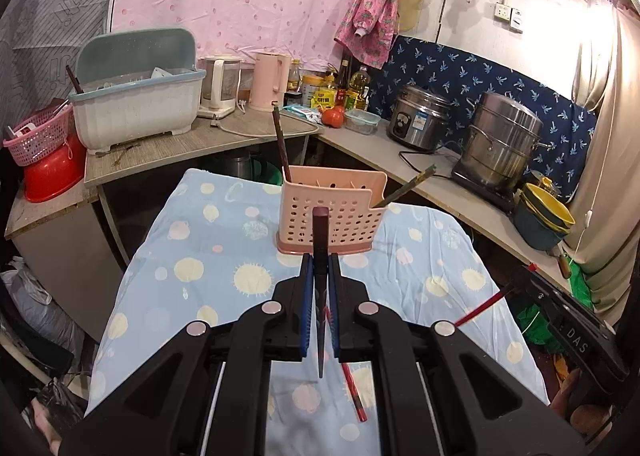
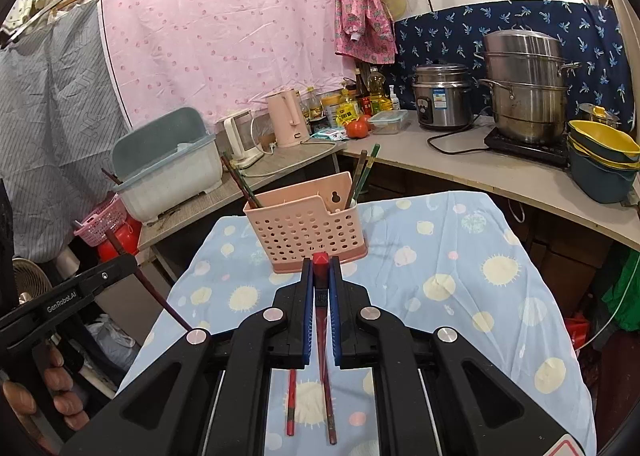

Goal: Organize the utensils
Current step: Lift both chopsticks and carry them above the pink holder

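My left tool (image 1: 320, 276) pinches a dark chopstick (image 1: 320, 252), my right tool (image 2: 320, 276) a red chopstick (image 2: 320, 268), both held above the desk (image 2: 460, 256) with loose ones (image 2: 291, 404) lying below. Ahead stands the pink holder (image 1: 332, 216), sticks already in its end slots. Best tip each stick upright over an open compartment before releasing.

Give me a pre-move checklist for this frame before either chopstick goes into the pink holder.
1. Left tool shut on the dark chopstick: ok.
2. Right tool shut on the red chopstick: ok.
3. Pink holder upright on the blue cloth: ok.
4. Room left in the holder's compartments: cannot tell.
5. Chopsticks still lying on the cloth: not ok, a loose chopstick remains beneath the right tool.
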A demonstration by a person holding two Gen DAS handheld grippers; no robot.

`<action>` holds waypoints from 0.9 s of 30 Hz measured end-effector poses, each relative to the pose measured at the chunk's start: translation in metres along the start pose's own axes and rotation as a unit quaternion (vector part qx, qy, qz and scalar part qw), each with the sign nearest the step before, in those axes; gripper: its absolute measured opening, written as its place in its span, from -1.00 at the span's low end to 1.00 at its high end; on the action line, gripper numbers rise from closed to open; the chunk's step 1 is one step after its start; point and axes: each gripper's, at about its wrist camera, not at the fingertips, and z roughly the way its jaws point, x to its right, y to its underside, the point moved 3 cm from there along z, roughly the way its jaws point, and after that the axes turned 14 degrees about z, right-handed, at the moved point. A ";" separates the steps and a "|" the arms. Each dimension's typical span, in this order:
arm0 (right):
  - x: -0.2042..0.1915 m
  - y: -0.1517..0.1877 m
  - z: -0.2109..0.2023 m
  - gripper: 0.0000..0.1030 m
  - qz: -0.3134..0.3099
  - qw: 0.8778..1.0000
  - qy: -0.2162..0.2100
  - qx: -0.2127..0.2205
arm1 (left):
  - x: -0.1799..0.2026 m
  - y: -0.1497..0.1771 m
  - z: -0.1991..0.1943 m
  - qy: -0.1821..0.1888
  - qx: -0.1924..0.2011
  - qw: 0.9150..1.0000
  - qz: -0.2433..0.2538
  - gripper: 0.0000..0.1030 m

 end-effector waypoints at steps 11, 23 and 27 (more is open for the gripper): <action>-0.014 -0.048 0.022 -0.86 -0.013 1.000 -0.002 0.019 | -0.007 -0.053 0.021 0.001 0.005 1.000 0.008 -0.87; -0.052 -0.153 0.059 -0.86 -0.025 0.995 -0.008 0.093 | -0.024 -0.160 0.051 -0.021 0.062 0.998 0.018 -0.87; -0.063 -0.188 0.077 -0.86 -0.025 0.993 -0.006 0.118 | -0.031 -0.190 0.064 -0.031 0.078 0.996 0.022 -0.87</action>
